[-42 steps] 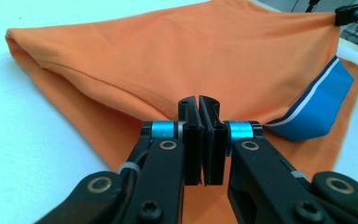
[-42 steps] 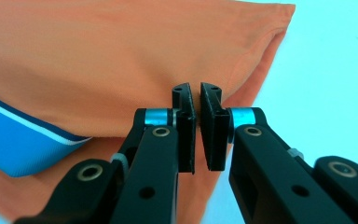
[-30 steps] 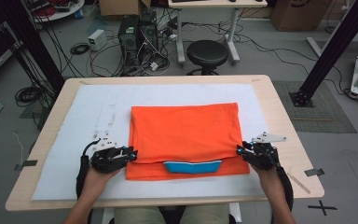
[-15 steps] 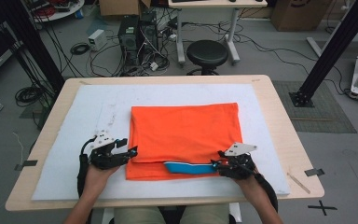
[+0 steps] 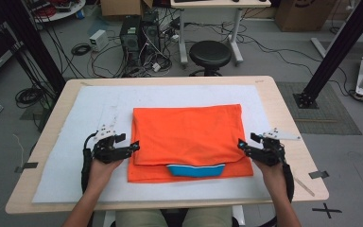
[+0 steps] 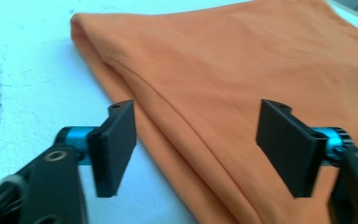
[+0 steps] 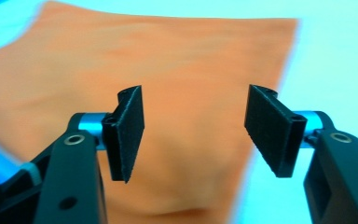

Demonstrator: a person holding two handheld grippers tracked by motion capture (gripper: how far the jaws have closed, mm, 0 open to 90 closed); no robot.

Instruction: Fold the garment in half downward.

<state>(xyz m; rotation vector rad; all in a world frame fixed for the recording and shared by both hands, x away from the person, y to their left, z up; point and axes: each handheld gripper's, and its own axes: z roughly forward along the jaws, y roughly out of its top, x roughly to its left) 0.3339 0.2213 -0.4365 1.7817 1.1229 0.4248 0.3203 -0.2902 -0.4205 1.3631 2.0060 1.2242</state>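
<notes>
Lying flat on the white padded mat [image 5: 75, 156] that covers the light wooden desk [image 5: 293, 101], the folded orange fabric T-shirt [image 5: 189, 135] sits a little nearer the desk's front edge than its far edge, roughly midway between the left and right edges. Its upper folded layer ends short of the front, so a strip of the lower layer shows there, with a blue ribbed collar [image 5: 196, 170] peeking out at the middle of that strip.

The left gripper [image 5: 133, 147] rests at the shirt's left edge, near its front left corner, tips pointing toward the cloth. Its jaws have just been opening and now stand spread wide; in the left gripper view [image 6: 198, 140] the folded edge of the shirt [image 6: 242, 93] runs beneath the gap, and neither pad presses on it.

The right gripper [image 5: 241, 145] sits at the shirt's right edge, near its front right corner, tips pointing inward. Its jaws have likewise just been opening and stand wide apart; in the right gripper view [image 7: 193, 126] the orange cloth [image 7: 168, 70] lies below and beyond the gap, a little blurred, with nothing pinched between the pads.

A hand [image 5: 99, 170] holds the left gripper from the desk's front edge, and another hand [image 5: 272, 172] holds the right one.
</notes>
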